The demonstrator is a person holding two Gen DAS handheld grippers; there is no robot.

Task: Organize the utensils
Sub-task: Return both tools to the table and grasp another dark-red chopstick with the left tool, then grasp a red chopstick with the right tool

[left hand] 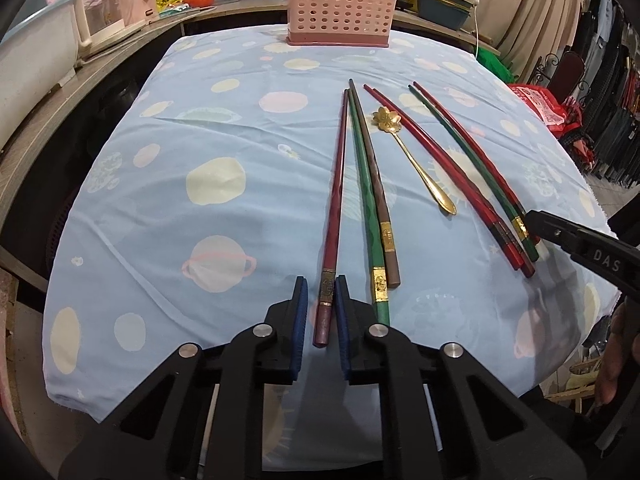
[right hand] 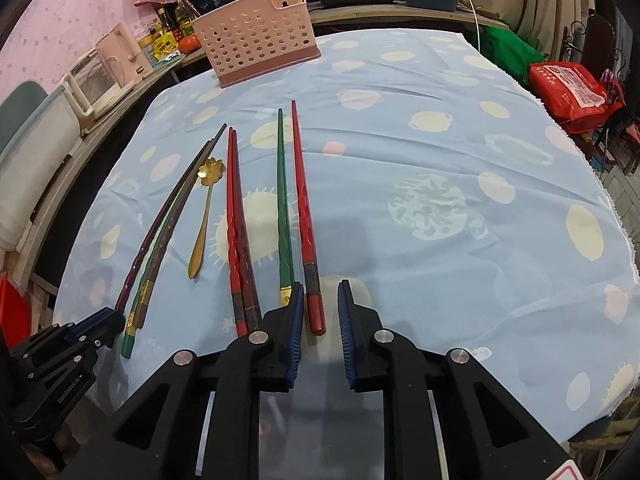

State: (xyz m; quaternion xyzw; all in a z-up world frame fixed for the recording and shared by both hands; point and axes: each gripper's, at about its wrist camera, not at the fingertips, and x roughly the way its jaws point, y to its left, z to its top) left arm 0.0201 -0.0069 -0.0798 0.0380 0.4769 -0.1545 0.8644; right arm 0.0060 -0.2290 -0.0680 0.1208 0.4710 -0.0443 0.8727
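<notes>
Chopsticks and a spoon laid out on a cloth-covered worktop, a gripper at the near end of one stick on each side.

The pink basket (left hand: pixel 338 6) stands upright at the far edge, well apart from the utensils; pots, bottles and a red bag (right hand: pixel 572 90) crowd the surround; the right gripper's arm reads "DAS"; all sticks lie with tips toward the basket, butts toward the grippers, and the gold spoon (left hand: pixel 414 160) lies between two groups, bowl far; the left gripper (left hand: pixel 322 304) has its fingers narrowed around the maroon chopstick (left hand: pixel 334 208), pads just beside it; the right gripper (right hand: pixel 320 312) has fingers slightly apart around the red chopstick (right hand: pixel 304 216), not pressing.
</notes>
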